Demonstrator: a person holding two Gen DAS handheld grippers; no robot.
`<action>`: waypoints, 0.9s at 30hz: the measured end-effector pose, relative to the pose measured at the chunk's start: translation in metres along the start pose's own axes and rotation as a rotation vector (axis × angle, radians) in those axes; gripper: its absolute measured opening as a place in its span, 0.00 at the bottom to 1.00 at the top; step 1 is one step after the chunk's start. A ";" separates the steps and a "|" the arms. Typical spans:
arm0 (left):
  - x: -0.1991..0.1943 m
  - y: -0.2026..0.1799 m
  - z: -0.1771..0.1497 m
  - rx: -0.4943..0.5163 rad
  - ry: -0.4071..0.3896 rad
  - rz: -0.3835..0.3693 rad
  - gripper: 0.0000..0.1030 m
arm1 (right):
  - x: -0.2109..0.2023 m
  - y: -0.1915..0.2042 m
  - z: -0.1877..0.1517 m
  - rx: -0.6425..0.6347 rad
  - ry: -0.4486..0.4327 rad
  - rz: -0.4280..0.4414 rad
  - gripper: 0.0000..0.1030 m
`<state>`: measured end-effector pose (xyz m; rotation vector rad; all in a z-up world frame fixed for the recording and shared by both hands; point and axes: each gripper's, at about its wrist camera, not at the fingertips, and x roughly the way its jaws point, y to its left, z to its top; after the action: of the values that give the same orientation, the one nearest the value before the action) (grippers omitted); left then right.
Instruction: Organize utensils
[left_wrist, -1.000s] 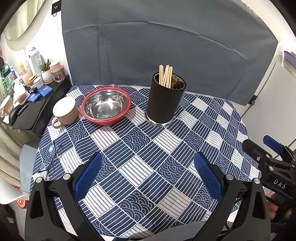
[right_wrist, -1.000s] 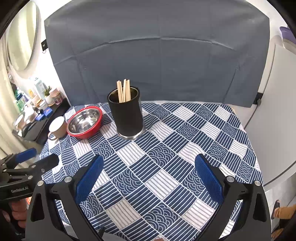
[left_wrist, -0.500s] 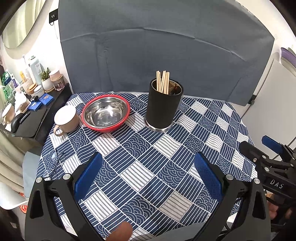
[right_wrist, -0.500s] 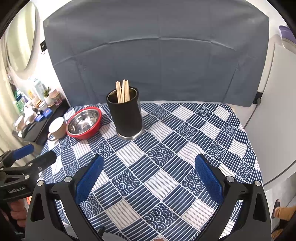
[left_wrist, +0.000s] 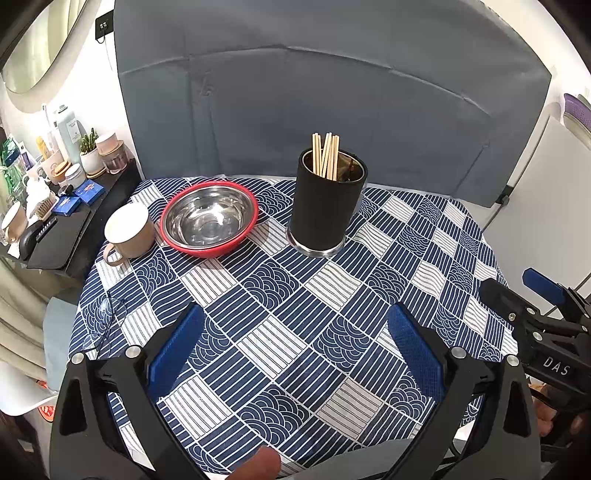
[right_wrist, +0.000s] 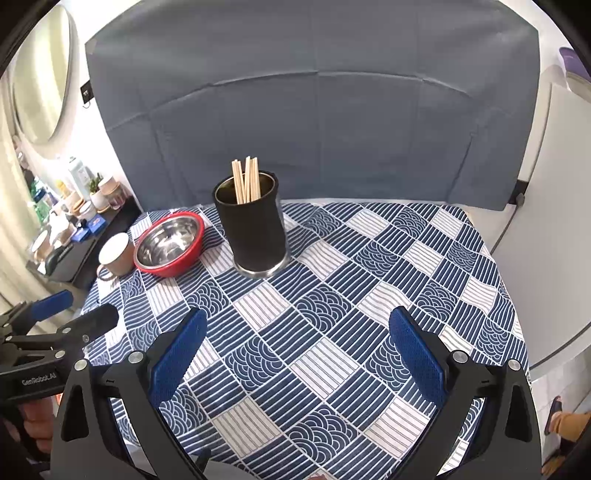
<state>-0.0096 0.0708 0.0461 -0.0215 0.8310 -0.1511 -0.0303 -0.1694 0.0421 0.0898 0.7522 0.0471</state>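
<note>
Chopsticks (left_wrist: 325, 155): a bundle of pale wooden sticks, upright in a black cylindrical holder (left_wrist: 327, 210) near the table's far edge, about midway along it. Beside the holder, toward the far-left corner: a red-rimmed steel bowl (left_wrist: 210, 221), empty, then a beige mug (left_wrist: 129, 230) just beside the bowl. Table (left_wrist: 295, 332): blue-and-white patterned cloth, near half bare. Left gripper (left_wrist: 295, 350) and right gripper (right_wrist: 295, 350): both spread wide, empty, over the near edge. Risk: the tall holder looks easy to tip if a finger knocks its rim, scattering the sticks.

left gripper (left_wrist: 295, 347) agape; right gripper (right_wrist: 295, 347) agape, empty
</note>
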 end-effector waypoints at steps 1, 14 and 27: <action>0.001 0.000 0.000 0.001 0.001 0.000 0.94 | 0.001 0.000 0.000 0.000 0.001 0.001 0.92; 0.003 -0.003 0.002 0.003 -0.001 0.004 0.94 | 0.004 0.000 0.002 -0.003 0.001 0.005 0.92; 0.004 -0.002 0.002 0.008 -0.005 0.002 0.94 | 0.004 0.001 0.002 -0.008 0.003 0.000 0.92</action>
<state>-0.0059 0.0678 0.0450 -0.0137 0.8254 -0.1528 -0.0255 -0.1685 0.0408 0.0819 0.7555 0.0502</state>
